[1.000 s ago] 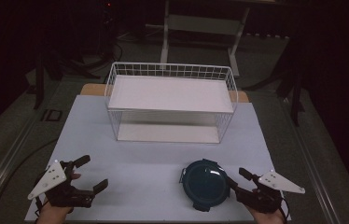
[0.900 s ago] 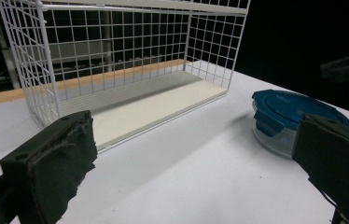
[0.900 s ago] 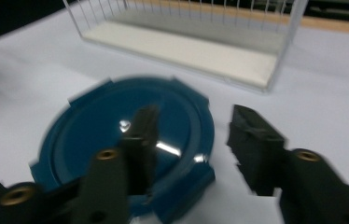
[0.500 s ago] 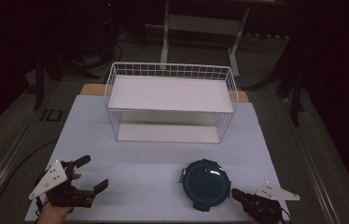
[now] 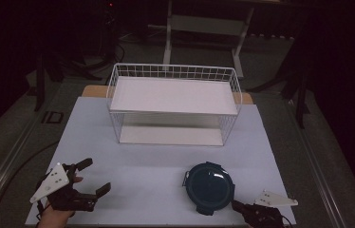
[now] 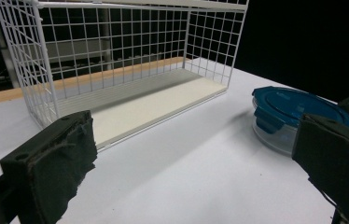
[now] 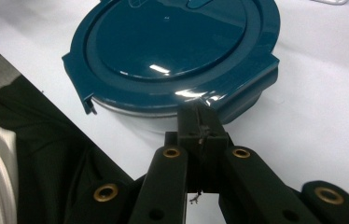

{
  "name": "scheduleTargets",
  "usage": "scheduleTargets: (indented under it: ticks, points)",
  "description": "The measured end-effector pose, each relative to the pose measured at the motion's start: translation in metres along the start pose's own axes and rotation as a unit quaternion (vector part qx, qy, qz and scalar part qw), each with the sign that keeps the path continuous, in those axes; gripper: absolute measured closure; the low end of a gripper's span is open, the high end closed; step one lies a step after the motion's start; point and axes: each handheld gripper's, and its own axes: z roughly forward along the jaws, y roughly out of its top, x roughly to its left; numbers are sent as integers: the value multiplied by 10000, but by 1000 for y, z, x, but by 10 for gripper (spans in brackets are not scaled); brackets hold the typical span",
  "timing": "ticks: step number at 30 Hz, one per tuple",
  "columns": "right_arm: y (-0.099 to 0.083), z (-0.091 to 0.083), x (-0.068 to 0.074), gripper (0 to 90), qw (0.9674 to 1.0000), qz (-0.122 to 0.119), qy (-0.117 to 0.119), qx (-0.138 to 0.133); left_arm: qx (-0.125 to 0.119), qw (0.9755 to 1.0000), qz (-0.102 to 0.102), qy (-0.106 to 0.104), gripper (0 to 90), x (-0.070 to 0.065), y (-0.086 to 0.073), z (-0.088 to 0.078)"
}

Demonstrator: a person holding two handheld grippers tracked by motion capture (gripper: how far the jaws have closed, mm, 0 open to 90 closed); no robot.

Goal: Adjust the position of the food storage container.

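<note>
Your left gripper [image 5: 83,178] rests at the table's near left, jaws wide with nothing between them. The white wire basket rack [image 5: 173,102] carries no readable label. The round clear container with the dark teal clip lid [image 5: 210,186] sits near right, unmarked; your right gripper [image 7: 199,122] has just pinched fully closed at its lid's near rim

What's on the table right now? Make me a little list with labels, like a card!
Table: white table top
Container: round, clear, with a dark teal lid, near the right front edge
Lid clips: one clip sticks out at the container's edge
Rack: white wire rack with two shelves, at the back, nothing on it
Left hand-held gripper: jaws wide open, holding nothing
Right hand-held gripper: jaws shut together, tips right at the lid's near rim
</note>
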Motion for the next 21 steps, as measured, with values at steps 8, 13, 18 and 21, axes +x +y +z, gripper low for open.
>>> scheduleTargets:
  ticks: [8, 13, 18, 21]
  points:
    - [3, 1, -4, 900, 9999, 34, 37, -104, 4, 10000, -4, -8, 0, 0, 0, 1]
    - [5, 3, -8, 900, 9999, 107, -7, -130, -4, 10000, -13, -16, 0, 0, 0, 1]
    - [9, 6, -12, 900, 9998, 104, -124, -144, -15, 10000, -25, -23, 0, 0, 0, 1]
    - [11, 8, -15, 900, 9997, 101, -163, -154, -14, 10000, -30, -31, 0, 0, 0, 2]
